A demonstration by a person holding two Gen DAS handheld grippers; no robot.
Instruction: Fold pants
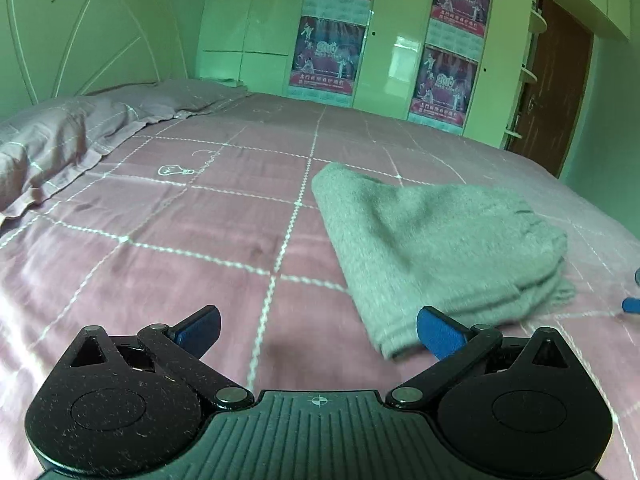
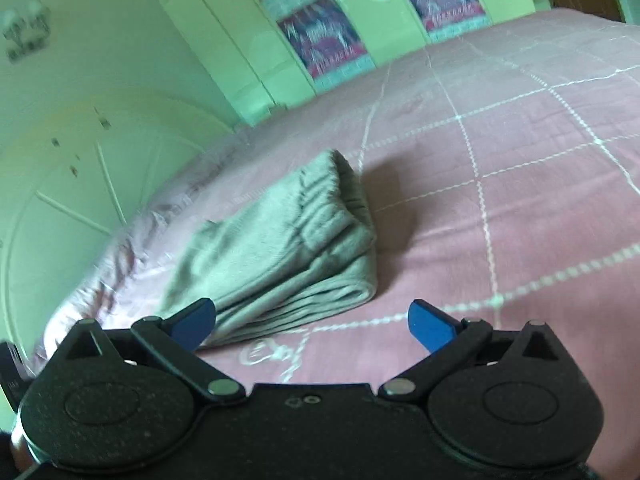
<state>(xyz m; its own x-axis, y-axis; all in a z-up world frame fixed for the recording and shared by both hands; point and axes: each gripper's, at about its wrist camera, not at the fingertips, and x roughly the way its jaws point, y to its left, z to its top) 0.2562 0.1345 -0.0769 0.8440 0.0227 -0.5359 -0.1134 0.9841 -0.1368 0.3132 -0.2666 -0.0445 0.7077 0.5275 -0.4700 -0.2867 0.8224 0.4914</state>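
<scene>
The grey pants [image 1: 440, 248] lie folded in a thick stack on the pink checked bedspread [image 1: 180, 240]. My left gripper [image 1: 318, 330] is open and empty, just short of the stack's near left corner. In the right wrist view the pants [image 2: 288, 248] lie ahead and to the left, waistband on top. My right gripper [image 2: 312, 326] is open and empty, with its left fingertip [image 2: 196, 320] at the stack's near edge. A blue fingertip of the right gripper [image 1: 632, 304] shows at the right edge of the left wrist view.
Pink pillows [image 1: 60, 144] lie at the head of the bed by the pale headboard [image 1: 80, 40]. Pale wardrobes with posters [image 1: 328, 56] stand behind the bed. A brown door [image 1: 552, 92] is at the far right.
</scene>
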